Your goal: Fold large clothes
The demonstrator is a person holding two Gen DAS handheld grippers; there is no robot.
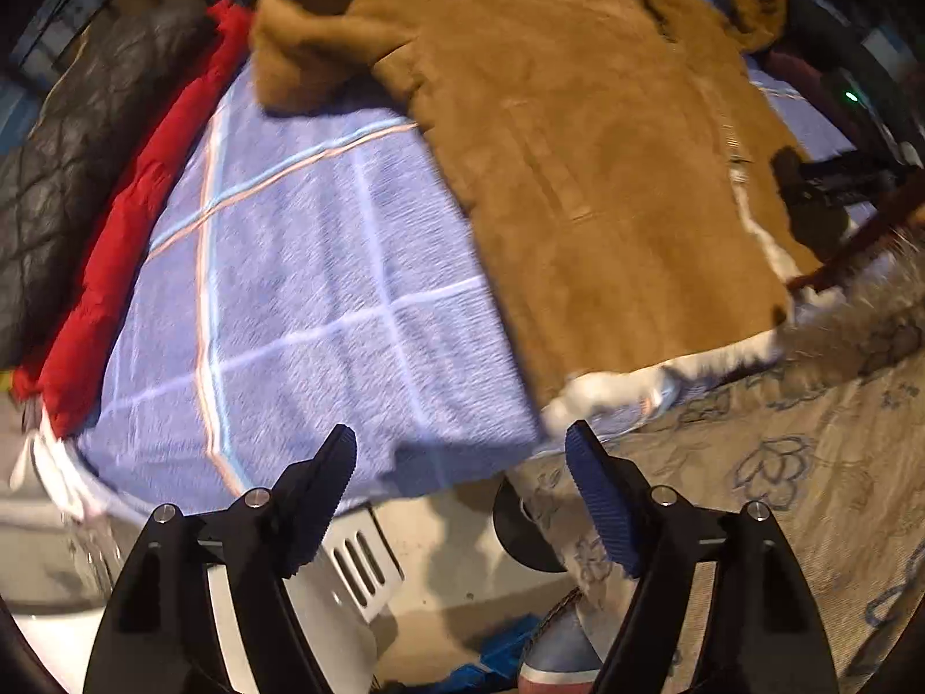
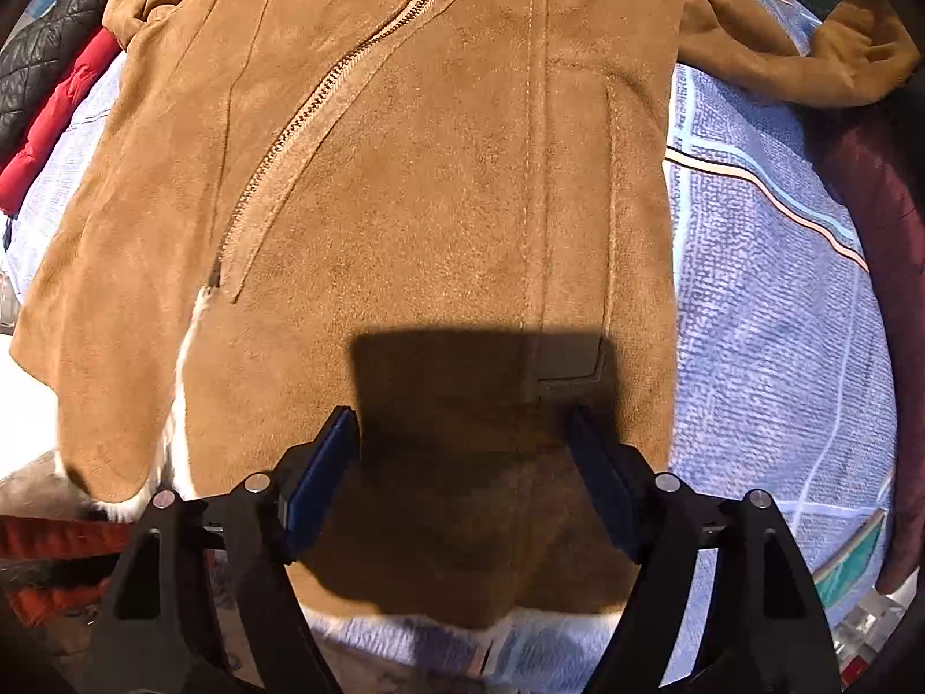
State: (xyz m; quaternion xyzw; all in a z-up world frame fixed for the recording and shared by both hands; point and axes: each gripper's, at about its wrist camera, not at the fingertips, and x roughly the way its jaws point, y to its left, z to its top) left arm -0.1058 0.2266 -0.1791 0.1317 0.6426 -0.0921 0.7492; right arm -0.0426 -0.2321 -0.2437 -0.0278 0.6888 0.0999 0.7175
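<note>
A tan suede jacket [image 1: 589, 133] with white fleece lining lies spread front-up on a blue checked blanket [image 1: 300, 289]. Its diagonal zipper [image 2: 324, 98] is shut and both sleeves stick out to the sides. My left gripper [image 1: 462, 439] hovers open just off the jacket's fleecy hem corner, over the blanket's near edge, with nothing between its fingers. My right gripper [image 2: 462, 422] stands open straight above the jacket's lower front [image 2: 462, 289], its shadow falling on the suede, and nothing is held.
A red puffer jacket [image 1: 121, 243] and a black quilted coat [image 1: 63, 133] lie along the blanket's left side. A dark maroon garment [image 2: 867, 185] lies at the right. A beige floral cloth [image 1: 780, 462] hangs at the near right. A person's shoe [image 1: 561, 653] stands on the floor below.
</note>
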